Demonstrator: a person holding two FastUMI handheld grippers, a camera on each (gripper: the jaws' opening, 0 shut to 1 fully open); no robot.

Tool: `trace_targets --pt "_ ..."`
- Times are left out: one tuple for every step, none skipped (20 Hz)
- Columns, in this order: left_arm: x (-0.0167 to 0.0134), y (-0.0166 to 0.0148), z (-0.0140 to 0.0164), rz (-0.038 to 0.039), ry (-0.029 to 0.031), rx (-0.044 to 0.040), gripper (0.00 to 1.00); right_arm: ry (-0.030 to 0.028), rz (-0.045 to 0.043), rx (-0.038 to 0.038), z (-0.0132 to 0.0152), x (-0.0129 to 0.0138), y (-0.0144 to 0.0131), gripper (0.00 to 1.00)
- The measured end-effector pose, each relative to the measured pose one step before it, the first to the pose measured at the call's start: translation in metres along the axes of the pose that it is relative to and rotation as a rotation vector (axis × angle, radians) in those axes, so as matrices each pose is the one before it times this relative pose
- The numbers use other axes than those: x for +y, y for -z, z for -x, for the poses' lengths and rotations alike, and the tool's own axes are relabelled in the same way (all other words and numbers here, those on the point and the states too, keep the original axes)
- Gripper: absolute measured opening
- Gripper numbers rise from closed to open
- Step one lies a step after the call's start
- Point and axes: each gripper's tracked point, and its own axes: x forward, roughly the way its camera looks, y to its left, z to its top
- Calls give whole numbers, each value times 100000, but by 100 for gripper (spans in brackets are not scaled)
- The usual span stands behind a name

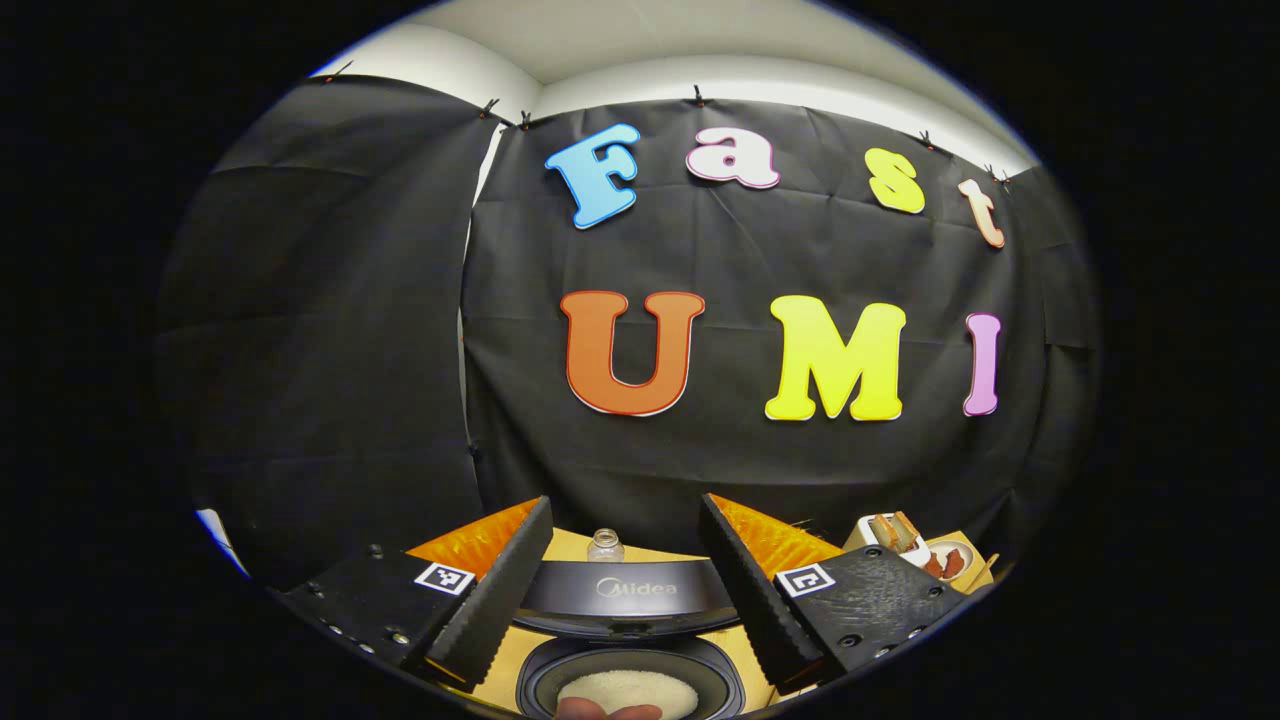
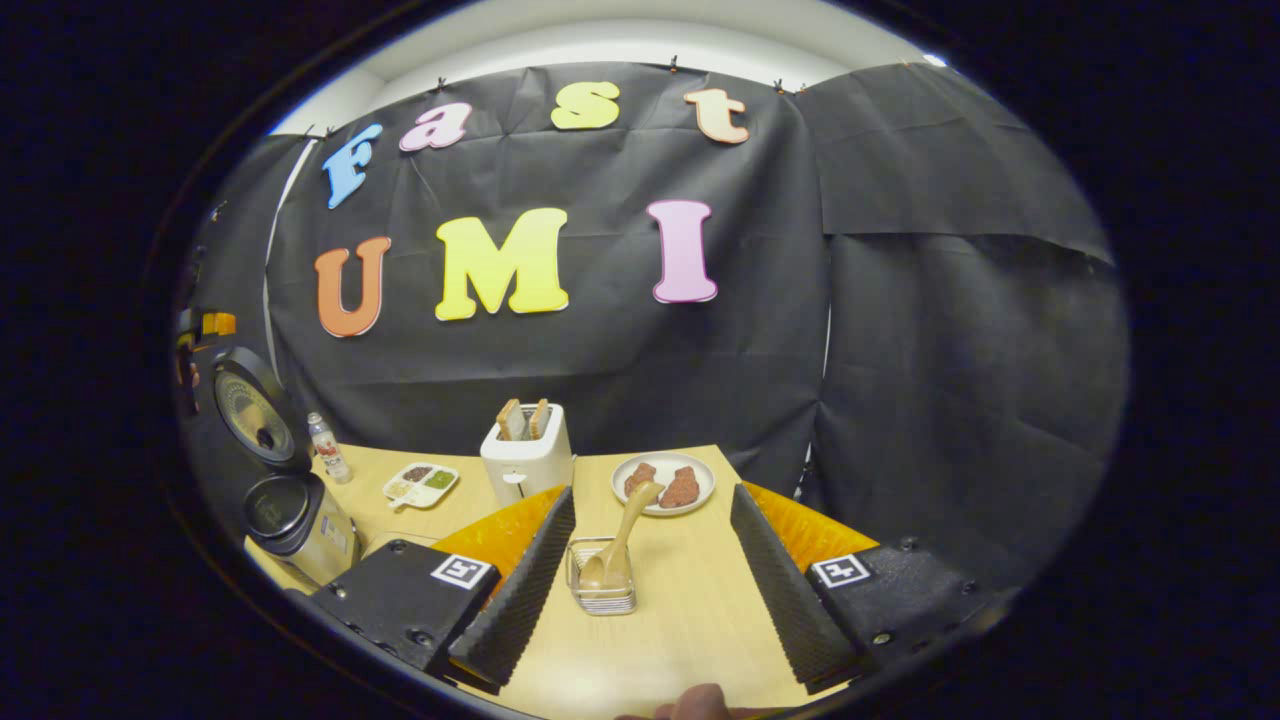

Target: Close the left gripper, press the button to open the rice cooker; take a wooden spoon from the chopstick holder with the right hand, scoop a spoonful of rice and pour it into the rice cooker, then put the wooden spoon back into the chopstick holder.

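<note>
Though lid up, rice cooker (image 1: 630, 640) partly cropped.

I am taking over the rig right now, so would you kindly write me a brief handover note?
Left hand-held gripper: open, holding nothing, above the rice cooker.
Right hand-held gripper: open, holding nothing, facing the chopstick holder.
Things: cooker lid is up, rice in the pot. Wooden spoon stands in the holder on the table.
Done: lid open; spoon in holder.
Left: likely nothing, though I cannot tell whether the scoop was poured.
</note>
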Motion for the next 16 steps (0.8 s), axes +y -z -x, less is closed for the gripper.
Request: trace_targets --pt "147 181 -282 775 242 1037 94 268 -386 177 -81 -16 25 94" --pt "207 324 -240 511 -100 1406 95 364 -314 63 -63 -58 133 100" --pt "70 317 -173 417 -166 1677 84 141 -405 -49 52 7 -1 100" --pt "-68 557 -34 50 33 1910 95 39 -447 -46 40 26 9 100" --pt "-119 583 58 -590 300 2042 94 -145 -120 92 -9 96 -24 100" --pt "-85 557 212 -1515 -226 2192 95 -436 -1 23 26 244 62 100" --pt "-83 18 298 -1095 200 -271 95 -840 26 -24 34 375 -93 100" --pt "58 197 235 296 683 1167 96 -1093 247 161 -99 447 33 100" --pt "-13 160 409 101 636 1465 96 -1283 302 153 0 555 20 100" --pt "-124 223 541 52 708 1097 97 -1438 219 -57 114 493 25 100" --pt "-95 433 437 -21 439 1890 97 -1437 418 -32 104 581 4 100" --pt "-74 378 402 14 193 1634 97 -1337 486 -235 18 429 76 100" --pt "-42 483 590 142 51 2327 97 -1149 614 62 136 507 87 100" --pt "-16 525 691 -27 231 2181 97 -1185 201 -61 73 472 25 100" --pt "-185 843 594 -182 592 2562 97 -1073 -115 17 113 529 12 100" --pt "-169 877 738 -88 850 2810 97 -900 17 -73 146 358 130 100"
